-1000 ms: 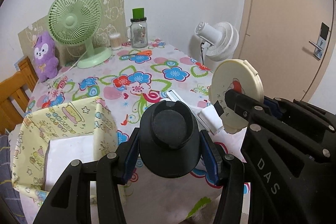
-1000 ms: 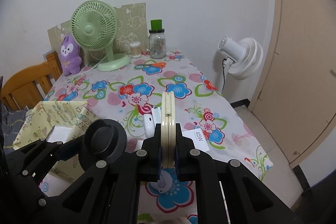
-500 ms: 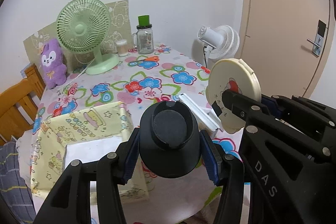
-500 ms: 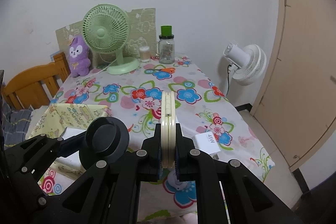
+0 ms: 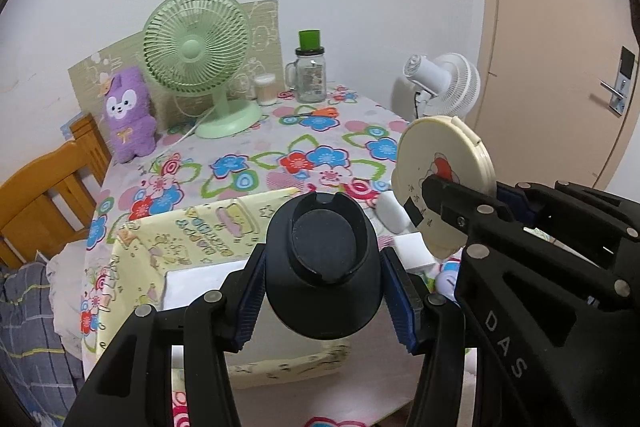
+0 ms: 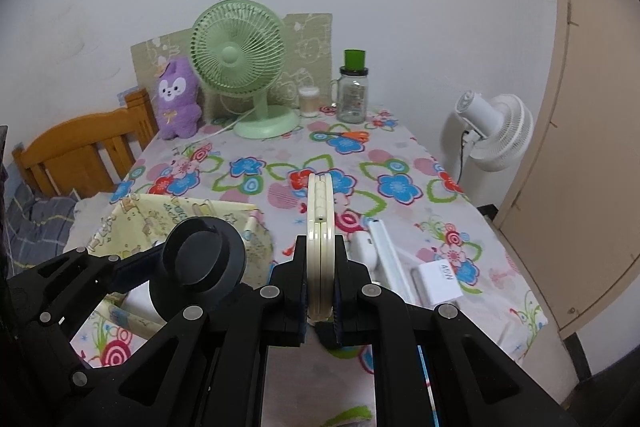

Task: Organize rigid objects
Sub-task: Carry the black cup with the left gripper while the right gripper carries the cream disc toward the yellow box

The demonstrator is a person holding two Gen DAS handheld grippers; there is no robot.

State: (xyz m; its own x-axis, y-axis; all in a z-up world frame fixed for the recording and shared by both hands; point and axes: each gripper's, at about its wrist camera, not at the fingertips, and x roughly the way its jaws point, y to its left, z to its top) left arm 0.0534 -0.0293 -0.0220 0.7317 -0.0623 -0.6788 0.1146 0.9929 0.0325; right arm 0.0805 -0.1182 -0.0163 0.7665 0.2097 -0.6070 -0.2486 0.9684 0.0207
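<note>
Left wrist view: the left gripper (image 5: 324, 301) is clamped on a black round holder (image 5: 322, 267) above the yellow fabric box (image 5: 192, 239) on the table (image 5: 256, 143). The right gripper (image 6: 320, 283) pinches a cream round compact (image 6: 319, 239) edgewise, held upright in the air.

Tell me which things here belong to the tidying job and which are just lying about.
In the job:
black lid, held in left gripper
cream round compact, held in right gripper
yellow fabric box

Lying about:
green desk fan
purple plush toy
glass jar
orange scissors
</note>
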